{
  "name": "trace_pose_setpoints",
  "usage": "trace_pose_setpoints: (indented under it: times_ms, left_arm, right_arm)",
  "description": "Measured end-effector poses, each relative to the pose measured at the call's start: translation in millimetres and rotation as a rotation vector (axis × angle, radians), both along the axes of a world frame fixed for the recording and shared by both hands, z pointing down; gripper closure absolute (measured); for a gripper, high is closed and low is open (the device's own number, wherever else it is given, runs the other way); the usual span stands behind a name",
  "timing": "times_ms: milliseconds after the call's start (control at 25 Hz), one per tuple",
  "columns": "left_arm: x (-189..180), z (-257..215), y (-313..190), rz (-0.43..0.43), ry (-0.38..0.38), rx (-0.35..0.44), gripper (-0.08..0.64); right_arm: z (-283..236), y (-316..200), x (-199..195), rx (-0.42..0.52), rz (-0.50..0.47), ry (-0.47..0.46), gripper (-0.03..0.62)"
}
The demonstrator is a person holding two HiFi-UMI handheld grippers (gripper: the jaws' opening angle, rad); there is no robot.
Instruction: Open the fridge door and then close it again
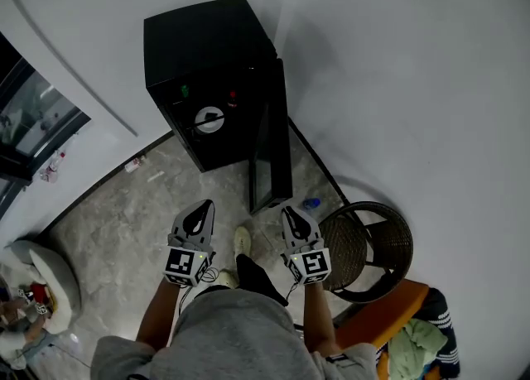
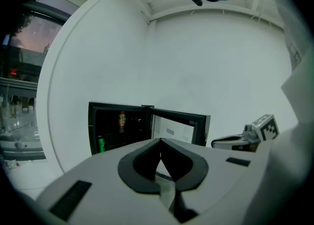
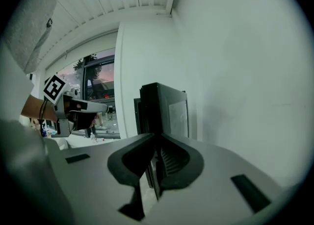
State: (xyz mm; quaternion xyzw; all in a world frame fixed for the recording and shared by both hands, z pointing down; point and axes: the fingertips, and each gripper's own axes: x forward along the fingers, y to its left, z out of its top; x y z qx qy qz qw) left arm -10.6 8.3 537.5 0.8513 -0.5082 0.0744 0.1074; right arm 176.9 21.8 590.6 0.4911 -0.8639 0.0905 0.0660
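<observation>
1. Since the mini fridge (image 1: 203,55) already stands with its door (image 1: 272,142) swung wide, I judge the opening done and only the closing left. That would explain why both tools hang low near the person's waist, well apart from it.
2. Left gripper (image 1: 201,211) and right gripper (image 1: 292,216) each have their jaws pressed together on nothing.
3. Black and boxy, the fridge sits on the grey floor (image 1: 124,221) against the white wall (image 1: 397,80), with a green can (image 2: 101,144) low inside.

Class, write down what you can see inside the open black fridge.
Inside the fridge, a colourful can stands higher up and a green can sits lower left. The rest is dark, and the left gripper covers the bottom.
</observation>
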Motion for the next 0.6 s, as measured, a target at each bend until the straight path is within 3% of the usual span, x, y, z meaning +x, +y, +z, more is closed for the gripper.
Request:
trace_pose_setpoints:
  times_ms: [120,600]
  left_arm:
    - [-4.5,10.3,12.3,-0.009,-0.004,-0.024,0.555]
    - [-18.8,28.3,31.7,-0.038,-0.015,-0.058,0.555]
  right_arm:
    - [26.2,0.8,-2.1,-0.063,-0.021,0.017,0.48]
    - [77.8,-10.1,-4.9,-0.137,-0.039,0.114,0.481]
